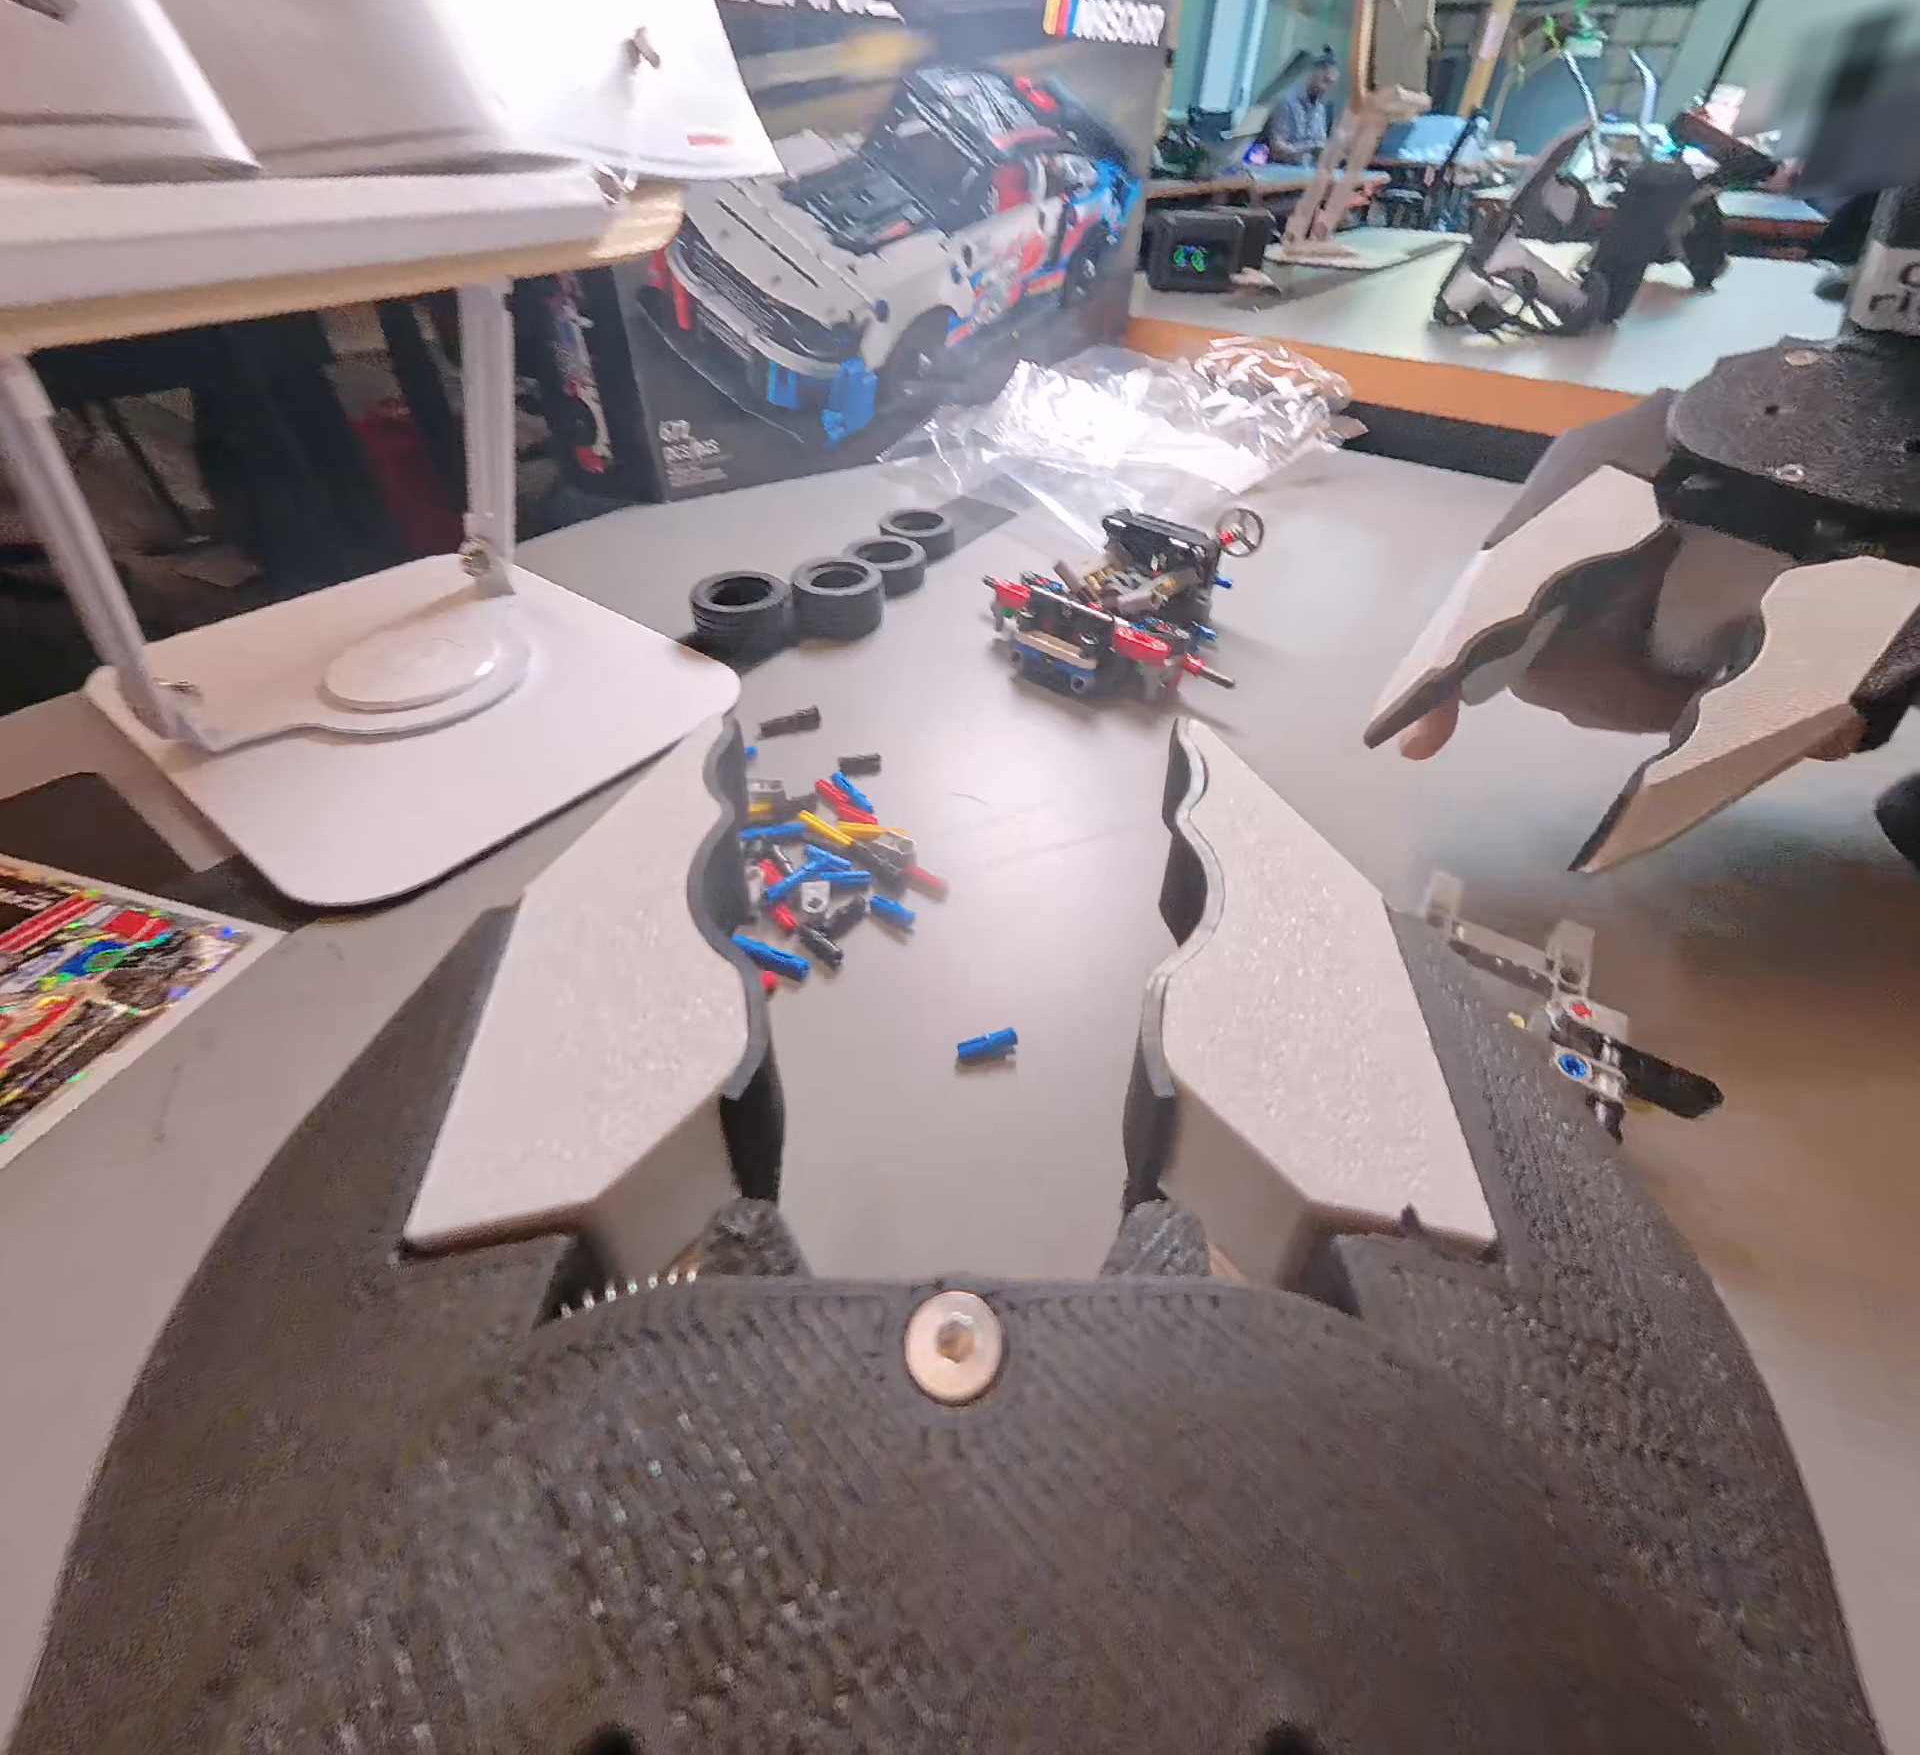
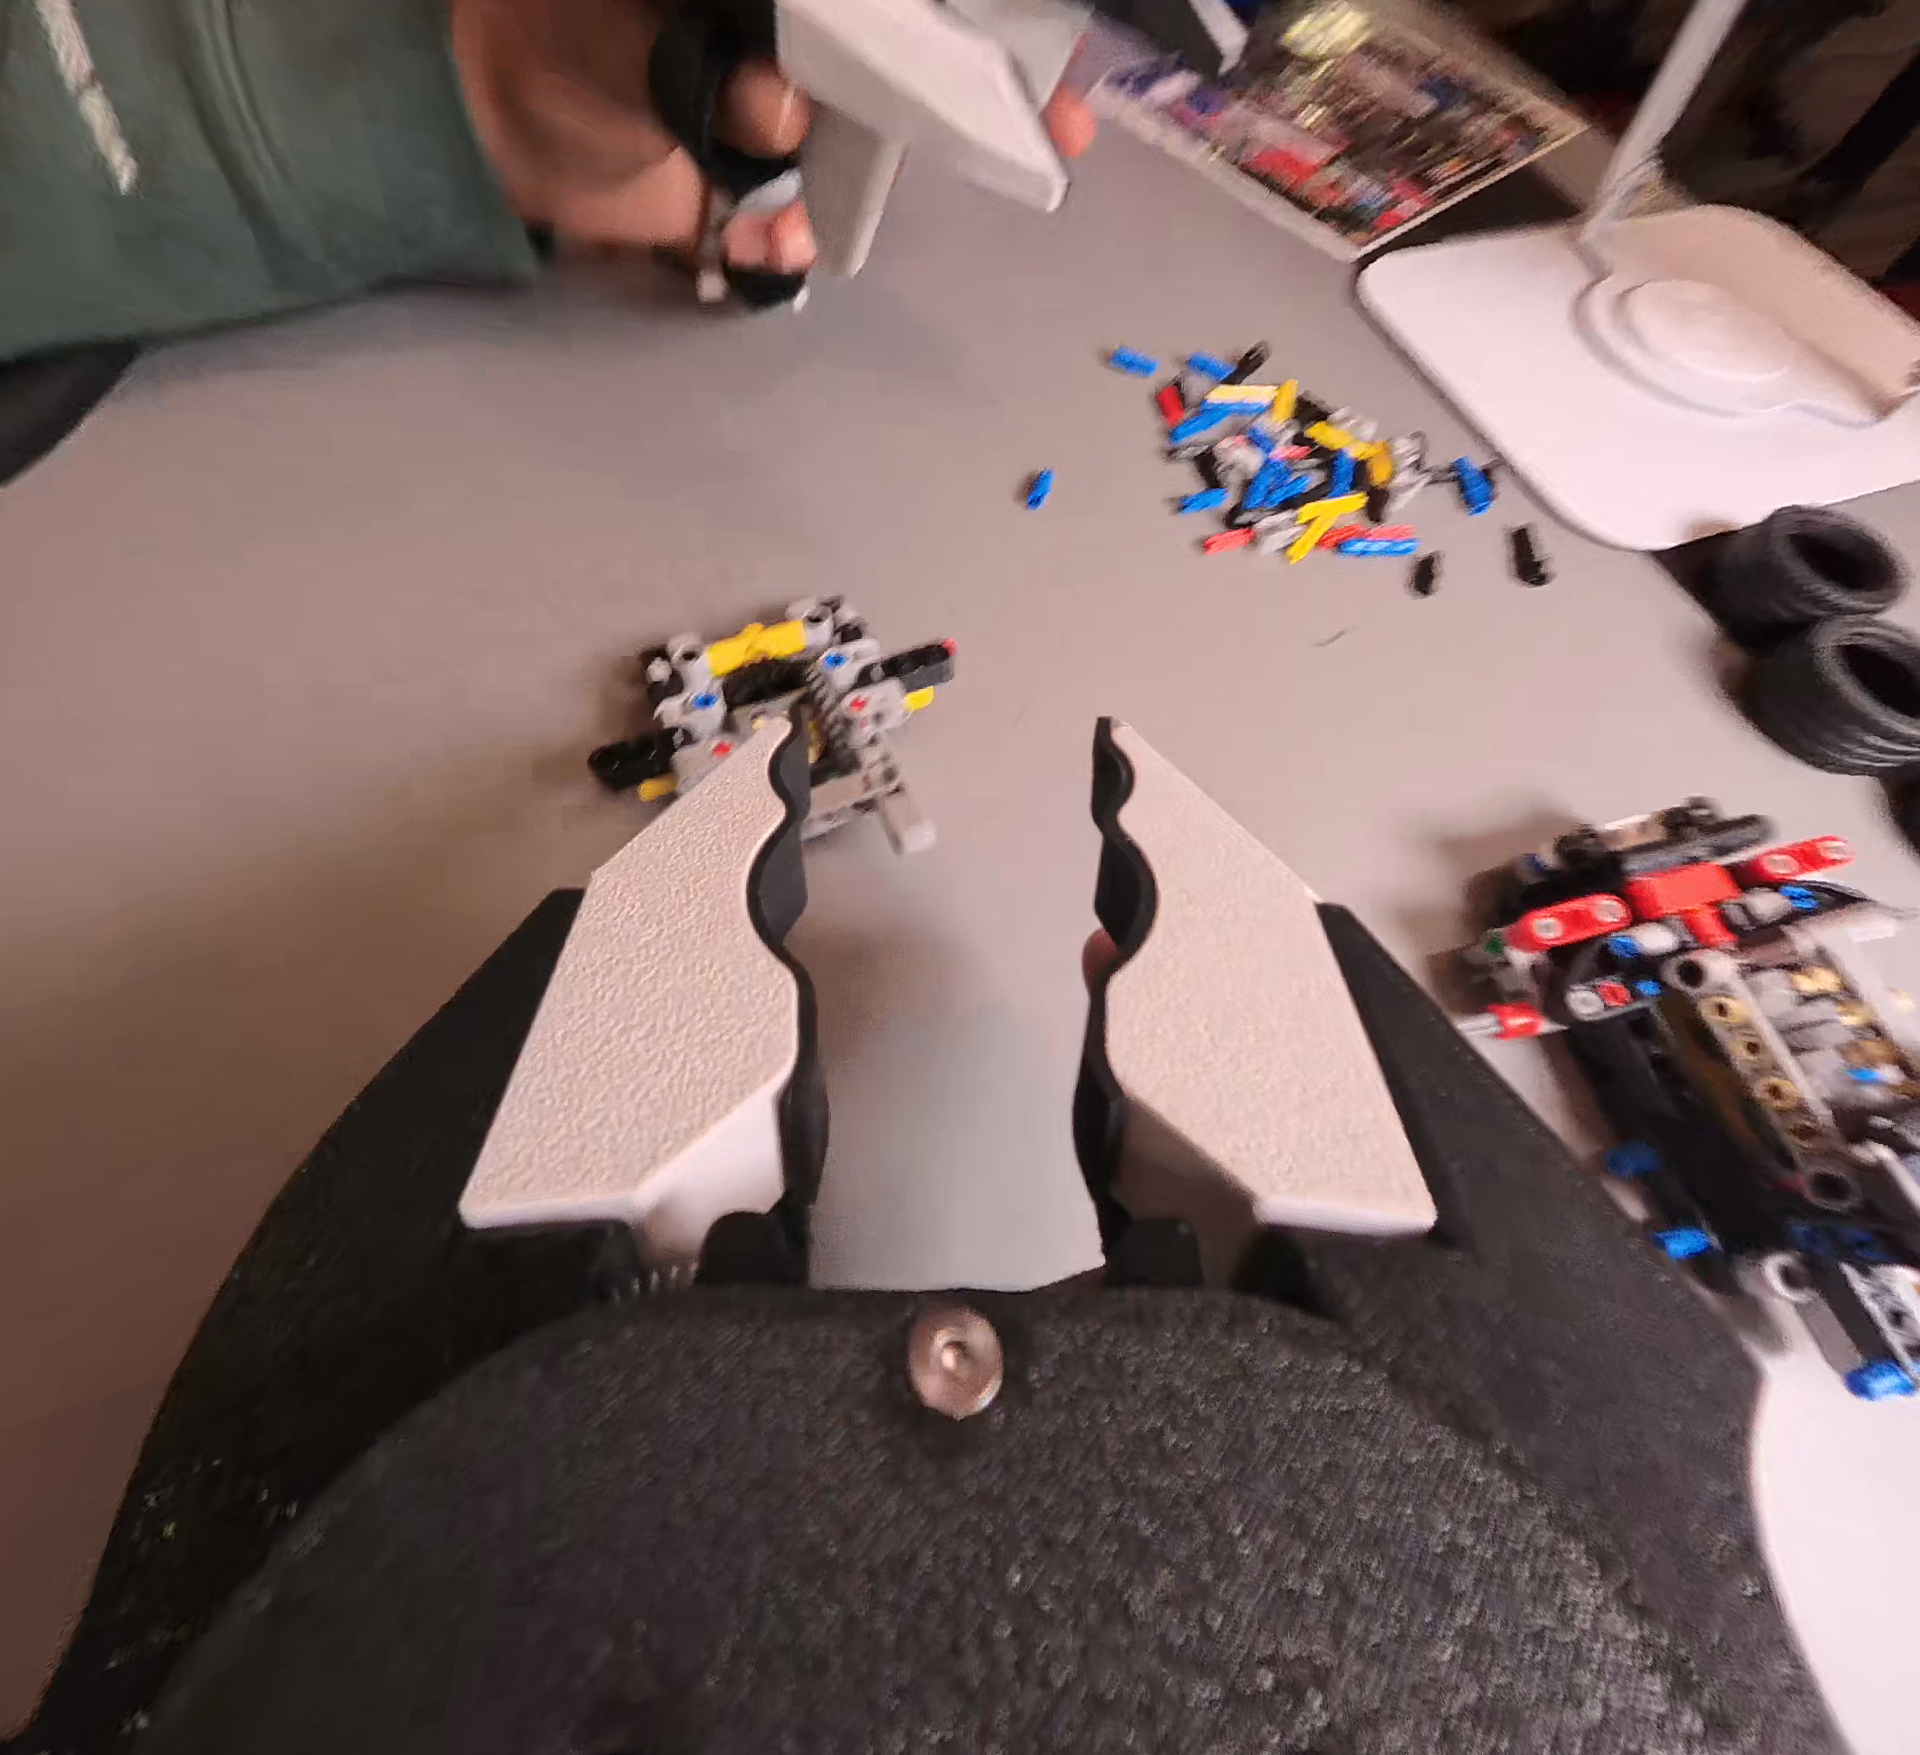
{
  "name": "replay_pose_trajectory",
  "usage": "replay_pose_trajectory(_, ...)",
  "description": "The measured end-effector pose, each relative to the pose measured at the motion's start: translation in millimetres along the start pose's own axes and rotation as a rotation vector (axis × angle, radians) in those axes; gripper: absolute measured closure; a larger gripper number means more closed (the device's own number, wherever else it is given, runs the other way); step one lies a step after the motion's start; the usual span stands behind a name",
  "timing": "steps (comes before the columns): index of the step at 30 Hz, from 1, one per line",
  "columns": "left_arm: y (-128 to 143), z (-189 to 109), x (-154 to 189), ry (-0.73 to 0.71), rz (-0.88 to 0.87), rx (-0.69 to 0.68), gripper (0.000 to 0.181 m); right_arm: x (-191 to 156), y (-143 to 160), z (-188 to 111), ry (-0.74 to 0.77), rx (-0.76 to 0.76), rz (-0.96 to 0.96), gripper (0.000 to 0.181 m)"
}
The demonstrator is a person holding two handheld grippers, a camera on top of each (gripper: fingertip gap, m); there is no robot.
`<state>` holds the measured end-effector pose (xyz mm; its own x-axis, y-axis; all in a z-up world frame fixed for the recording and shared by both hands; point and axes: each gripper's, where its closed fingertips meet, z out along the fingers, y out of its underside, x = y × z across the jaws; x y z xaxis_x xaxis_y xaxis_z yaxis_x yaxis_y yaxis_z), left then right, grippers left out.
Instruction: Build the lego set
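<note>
Both the left gripper [image 1: 961, 749] and right gripper [image 2: 945, 734] hang wide open, empty, above the table [image 2: 416, 510] near loose pins [image 1: 821, 858].

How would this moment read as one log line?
left gripper: open, empty | right gripper: open, empty | loose pins: piled on table

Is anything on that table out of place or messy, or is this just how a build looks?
Mostly normal. One blue pin lies alone on the grey table, apart from the pile of small pieces. Crumpled clear bags lie near the box. The tires sit in a tidy row. Nothing looks damaged.
</note>
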<state>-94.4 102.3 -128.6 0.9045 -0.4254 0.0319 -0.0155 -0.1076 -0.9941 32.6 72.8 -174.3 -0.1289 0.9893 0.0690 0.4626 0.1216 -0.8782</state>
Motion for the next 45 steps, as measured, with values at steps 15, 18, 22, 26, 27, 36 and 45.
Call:
replay_pose_trajectory(15, -51, -40, -38, -0.442, 0.044, 0.286, 0.139, 59, -48, -24, 0.426, 0.459, 0.148, 0.148)
replay_pose_trajectory(18, -48, -37, -35, -0.445, 0.058, 0.275, 0.148, 63, -45, -24, 0.43, 0.458, 0.168, 0.149)
replay_pose_trajectory(22, -42, -32, -33, -0.411, 0.055, 0.257, 0.167, 66, -42, -23, 0.416, 0.458, 0.193, 0.15)
replay_pose_trajectory(26, -43, -34, -38, -0.431, 0.061, 0.264, 0.181, 64, -40, -18, 0.401, 0.443, 0.186, 0.15)
replay_pose_trajectory(27, -43, -35, -41, -0.448, 0.061, 0.266, 0.181, 63, -39, -17, 0.397, 0.44, 0.185, 0.15)
replay_pose_trajectory(36, -40, -35, -44, -0.416, 0.004, 0.266, 0.156, 62, -36, -12, 0.407, 0.411, 0.166, 0.153)
replay_pose_trajectory(45, -32, -37, -51, -0.456, 0.006, 0.199, 0.139, 77, -79, 0, 0.454, 0.437, 0.074, 0.155)
